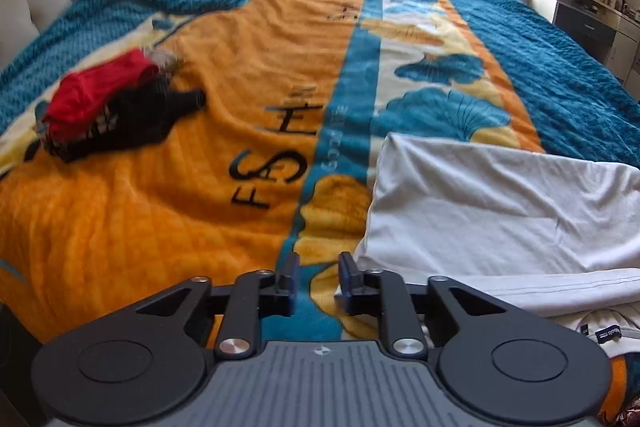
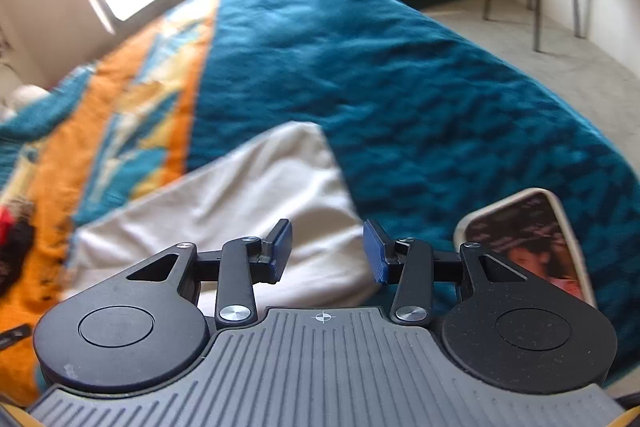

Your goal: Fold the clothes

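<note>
White garment (image 1: pixel 500 203) lies lengthwise up bed; L gripper (image 1: pixel 319 277) & R gripper (image 2: pixel 327 251) both parted.

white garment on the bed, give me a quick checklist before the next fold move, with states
1. Left tool empty and open: ok, a gap between its fingers, nothing in it.
2. Right tool empty and open: ok, fingers wide apart.
3. White garment laid out flat: not ok, creases show and a folded strip lies along its near edge.
4. Left tool lined up with the garment's near left corner: ok, the corner sits just beside its right finger.
5. Fold area clear: not ok, a phone lies on the blanket right beside the garment.
6. Pile of red and black clothes out of the way: ok, far to the left.
</note>
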`<state>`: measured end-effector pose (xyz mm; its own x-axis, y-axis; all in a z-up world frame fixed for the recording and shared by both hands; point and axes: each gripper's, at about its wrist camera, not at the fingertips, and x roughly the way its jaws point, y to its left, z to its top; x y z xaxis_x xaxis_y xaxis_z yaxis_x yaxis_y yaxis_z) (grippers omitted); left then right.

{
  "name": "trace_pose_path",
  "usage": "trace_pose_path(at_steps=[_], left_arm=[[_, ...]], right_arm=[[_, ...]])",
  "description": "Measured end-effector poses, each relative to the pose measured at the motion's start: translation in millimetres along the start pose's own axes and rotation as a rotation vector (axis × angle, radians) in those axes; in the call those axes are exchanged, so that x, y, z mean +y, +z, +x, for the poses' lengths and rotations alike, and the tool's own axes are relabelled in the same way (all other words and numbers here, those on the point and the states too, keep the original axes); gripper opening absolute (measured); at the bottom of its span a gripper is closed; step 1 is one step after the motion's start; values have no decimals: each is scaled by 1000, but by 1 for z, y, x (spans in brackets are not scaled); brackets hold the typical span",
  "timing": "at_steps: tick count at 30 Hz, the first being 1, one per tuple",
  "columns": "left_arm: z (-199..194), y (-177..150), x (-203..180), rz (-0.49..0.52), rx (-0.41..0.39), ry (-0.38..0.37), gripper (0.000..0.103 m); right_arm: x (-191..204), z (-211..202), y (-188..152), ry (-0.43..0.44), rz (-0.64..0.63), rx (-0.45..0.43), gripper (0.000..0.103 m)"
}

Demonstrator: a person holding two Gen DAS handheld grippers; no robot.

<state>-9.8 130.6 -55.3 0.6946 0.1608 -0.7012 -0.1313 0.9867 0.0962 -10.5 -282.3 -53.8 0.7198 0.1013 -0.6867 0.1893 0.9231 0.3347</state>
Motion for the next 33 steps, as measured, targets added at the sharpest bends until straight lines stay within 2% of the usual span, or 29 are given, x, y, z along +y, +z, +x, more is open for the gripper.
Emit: trace_pose_path(at_steps=[2,5,7,8,12,16,21,33], left_arm=[[0,-1,-18,20,31,-86,34],[3,-3,-44,43,98,-228,34],[4,-5,-62,58,143,-322,35],[6,-6,-66,64,151,-336,35],[11,-9,-75,87,163,-350,39],[28,7,-79,90,158,-331,41],[56,19,-87,89,196,-298,43],[84,34,-99,101,219,-276,44]], right_arm=[[23,-2,-2,93,-55,30,49],[65,17,-11,198,-129,200,50],[81,28,-24,249,-133,269,52],[87,30,-30,254,-148,293,53],[101,36,-46,259,-189,354,56],[102,48,-33,197,-176,331,57],[108,71,-25,141,-179,344,56],[104,107,-8,80,-162,340,56]])
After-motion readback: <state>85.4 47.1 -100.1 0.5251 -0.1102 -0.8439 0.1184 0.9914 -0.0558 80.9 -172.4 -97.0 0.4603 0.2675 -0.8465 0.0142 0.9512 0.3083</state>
